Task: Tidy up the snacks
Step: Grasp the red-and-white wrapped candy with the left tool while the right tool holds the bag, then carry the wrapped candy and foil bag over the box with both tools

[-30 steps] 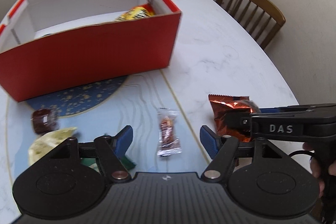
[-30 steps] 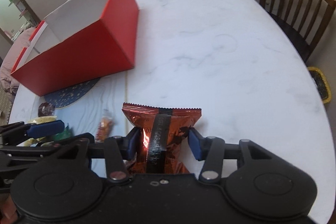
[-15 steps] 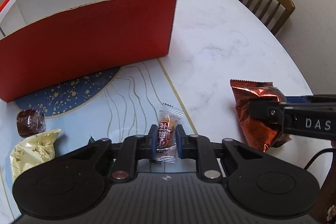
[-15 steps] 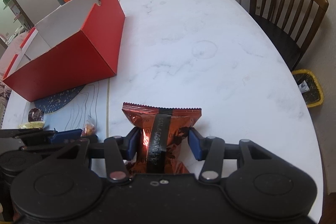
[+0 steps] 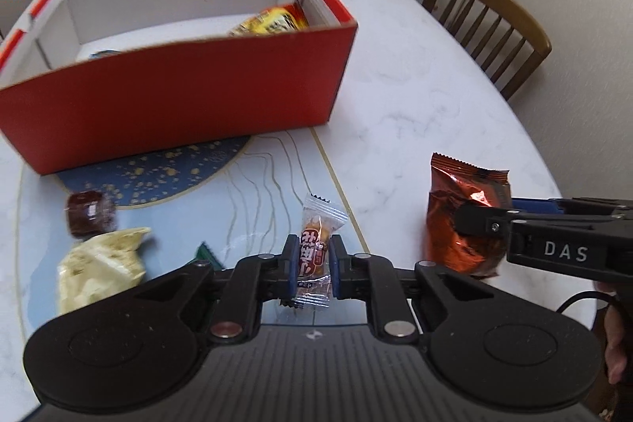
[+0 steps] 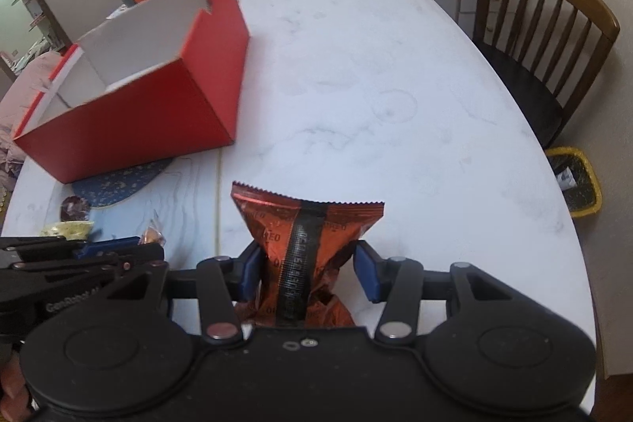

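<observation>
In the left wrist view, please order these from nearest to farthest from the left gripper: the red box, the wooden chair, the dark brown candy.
From the left gripper:
1. Dark brown candy, on the mat to its left.
2. Red box, straight ahead, behind the mat.
3. Wooden chair, far right, beyond the table edge.

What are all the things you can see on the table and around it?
red box: one, red outside, white inside, on the table's far left
yellow snack bag: one, yellow and red, inside the red box
small candy: one, clear wrapper with red print, between the left gripper's fingers
orange foil packet: one, shiny orange with a black strip, between the right gripper's fingers
brown candy: one, dark brown, on the mat
pale yellow packet: one, crumpled, below the brown candy
mat: one, blue with gold specks, under the box
table: one, white marble
chair: one, brown wood, right of the table
left gripper: black, blue pads
right gripper: black, blue pads
</observation>
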